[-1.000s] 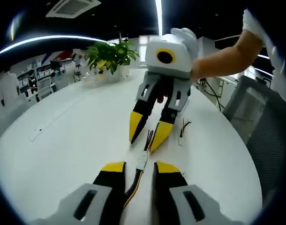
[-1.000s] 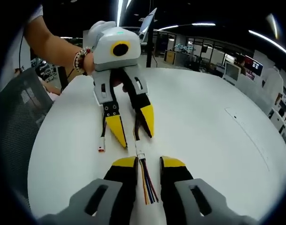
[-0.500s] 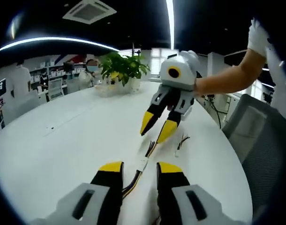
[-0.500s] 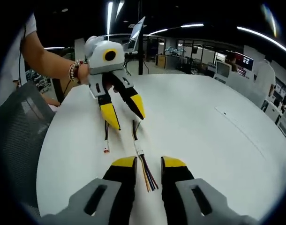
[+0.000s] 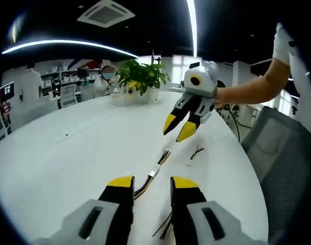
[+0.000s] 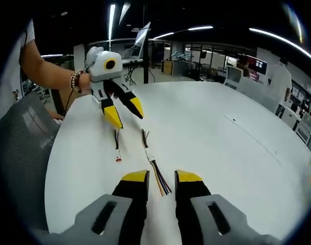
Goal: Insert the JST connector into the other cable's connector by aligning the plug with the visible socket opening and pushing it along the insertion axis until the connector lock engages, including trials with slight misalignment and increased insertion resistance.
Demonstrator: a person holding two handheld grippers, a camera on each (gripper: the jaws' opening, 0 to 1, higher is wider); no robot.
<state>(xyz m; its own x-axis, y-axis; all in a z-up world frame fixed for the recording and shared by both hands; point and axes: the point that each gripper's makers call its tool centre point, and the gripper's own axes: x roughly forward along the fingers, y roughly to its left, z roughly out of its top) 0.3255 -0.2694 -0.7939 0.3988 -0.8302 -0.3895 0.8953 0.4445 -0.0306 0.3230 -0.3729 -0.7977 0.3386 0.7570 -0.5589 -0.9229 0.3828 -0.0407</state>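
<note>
Two cables on the white table [image 5: 69, 153]: joined JST cable [image 5: 154, 172] lying loose between both grippers, spare short cable [image 5: 194, 154] just beside it; left gripper [image 6: 123, 111] raised above the tabletop, jaws parted, empty; right gripper [image 5: 178, 127] likewise lifted, jaws apart, gripping nothing; potted plant [image 5: 141, 77] at the far edge.

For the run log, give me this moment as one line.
left gripper: open, raised | right gripper: open, raised | joined cables: lying on table, unheld | spare cable: beside them
</note>
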